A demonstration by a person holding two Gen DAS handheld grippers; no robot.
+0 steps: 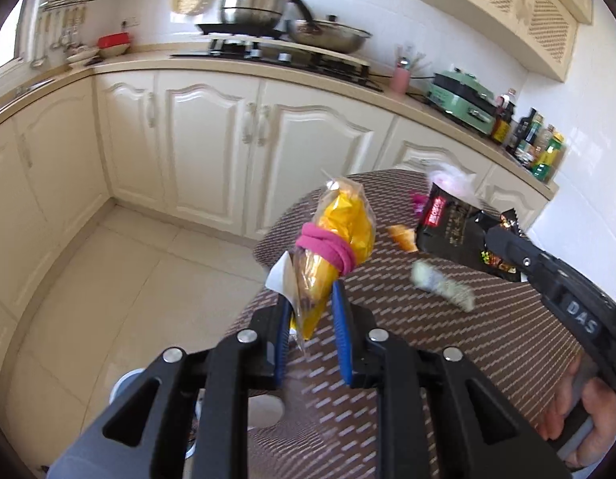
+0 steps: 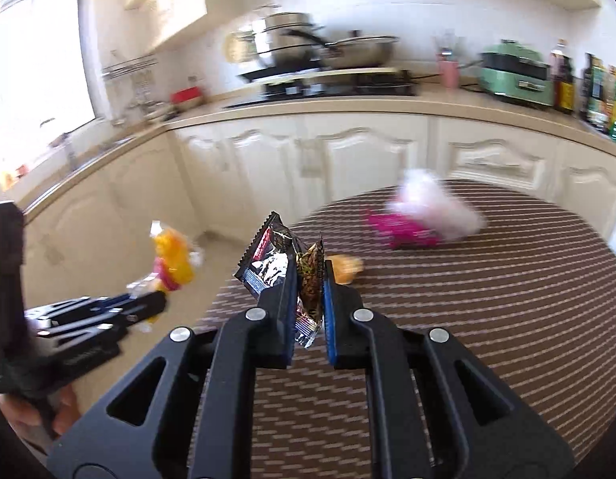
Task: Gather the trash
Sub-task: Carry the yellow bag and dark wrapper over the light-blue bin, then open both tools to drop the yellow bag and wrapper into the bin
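The left gripper [image 1: 312, 311] is held out level past the table's [image 1: 487, 359] near-left edge, its blue-padded jaws pinched on the lower end of a yellow bag [image 1: 340, 231] that stands upward from them. The right gripper [image 2: 308, 303] reaches over the same edge, jaws clamped on a black wrapper [image 2: 276, 263]. Each is gripped from below by a bare hand: the right hand [image 1: 579, 411] and, blurred, what seems the left hand [image 2: 40, 411].
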